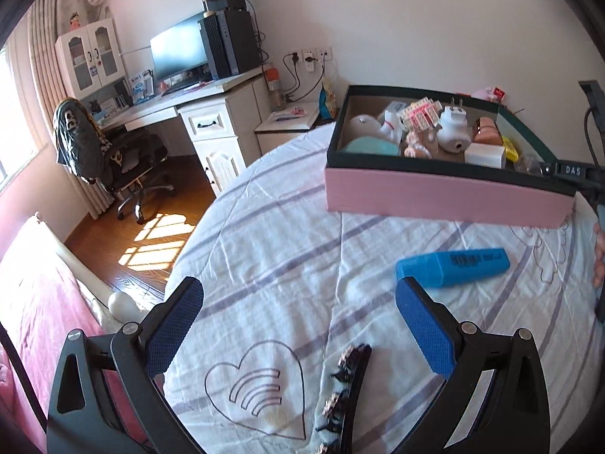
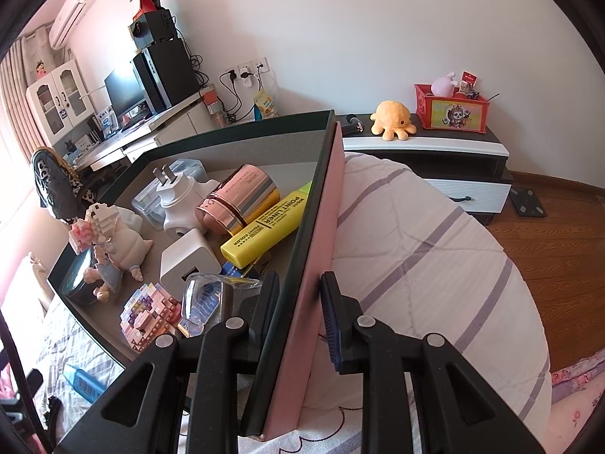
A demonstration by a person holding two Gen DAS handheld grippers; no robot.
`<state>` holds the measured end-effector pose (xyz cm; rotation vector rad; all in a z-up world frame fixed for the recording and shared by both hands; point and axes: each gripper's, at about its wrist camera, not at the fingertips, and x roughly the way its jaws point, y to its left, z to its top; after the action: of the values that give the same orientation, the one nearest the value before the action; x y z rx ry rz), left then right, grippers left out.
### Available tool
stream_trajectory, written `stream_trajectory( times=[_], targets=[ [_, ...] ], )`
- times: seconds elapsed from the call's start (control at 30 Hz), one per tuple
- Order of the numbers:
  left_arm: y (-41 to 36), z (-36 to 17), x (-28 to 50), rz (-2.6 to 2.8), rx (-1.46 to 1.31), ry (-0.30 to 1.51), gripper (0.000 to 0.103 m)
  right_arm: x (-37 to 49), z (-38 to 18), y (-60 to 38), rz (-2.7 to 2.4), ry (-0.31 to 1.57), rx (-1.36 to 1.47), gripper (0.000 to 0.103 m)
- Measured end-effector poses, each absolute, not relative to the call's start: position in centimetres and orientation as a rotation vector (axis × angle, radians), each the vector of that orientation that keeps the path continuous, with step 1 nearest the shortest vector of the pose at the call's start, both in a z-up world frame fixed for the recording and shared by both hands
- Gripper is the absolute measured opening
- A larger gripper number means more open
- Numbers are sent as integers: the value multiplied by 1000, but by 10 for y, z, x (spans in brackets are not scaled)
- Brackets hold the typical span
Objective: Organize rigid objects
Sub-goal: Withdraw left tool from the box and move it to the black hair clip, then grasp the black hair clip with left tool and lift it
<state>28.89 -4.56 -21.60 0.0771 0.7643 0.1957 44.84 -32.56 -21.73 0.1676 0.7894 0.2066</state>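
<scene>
My right hand-held gripper [image 2: 298, 314] clamps the pink box [image 1: 446, 196] wall, steadying it on the bed [image 1: 283, 249]. Left hand-held gripper [image 1: 298, 325] is spread wide, empty. Blue highlighter [image 1: 453, 266] lies just ahead; I should straddle its barrel squarely before closing.

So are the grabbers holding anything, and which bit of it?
The right gripper pinches the box by its pink side wall, one finger inside, one outside. The left gripper is open, holding nothing.
</scene>
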Motion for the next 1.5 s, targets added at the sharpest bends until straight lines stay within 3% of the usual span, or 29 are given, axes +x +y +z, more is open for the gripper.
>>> stream_trajectory(
  times=[0.37,0.4,0.47,0.53,0.6,0.67,0.77,1.0,1.13,1.2,1.37,1.5],
  targets=[
    [-38,-241,273,198,76,830,100,449,-217,-326,207,789,168,23],
    [-38,-242,274,193,73,833,97,449,-217,-327,207,789,168,23],
    [-35,-245,277,169,60,850,77,449,-217,-327,207,789,168,23],
    [-34,-245,278,151,45,850,74,449,-217,-327,207,789,168,23],
    [-35,-244,278,146,60,839,61,449,-217,-326,207,789,168,23],
    [-36,-243,279,142,71,831,42,449,-217,-326,207,789,168,23],
    [-36,-243,281,136,80,831,31,448,-217,-327,208,789,169,23],
    [-26,-242,284,128,49,830,19,449,-217,-327,208,789,169,23],
    [-22,-237,280,119,-10,839,22,449,-217,-328,208,789,169,23],
    [-22,-236,278,115,-24,856,31,449,-217,-328,208,789,169,23],
    [-27,-230,258,146,-52,832,68,449,-217,-328,208,789,170,23],
    [-39,-231,248,179,-12,821,72,449,-218,-328,209,790,171,23]
  ],
)
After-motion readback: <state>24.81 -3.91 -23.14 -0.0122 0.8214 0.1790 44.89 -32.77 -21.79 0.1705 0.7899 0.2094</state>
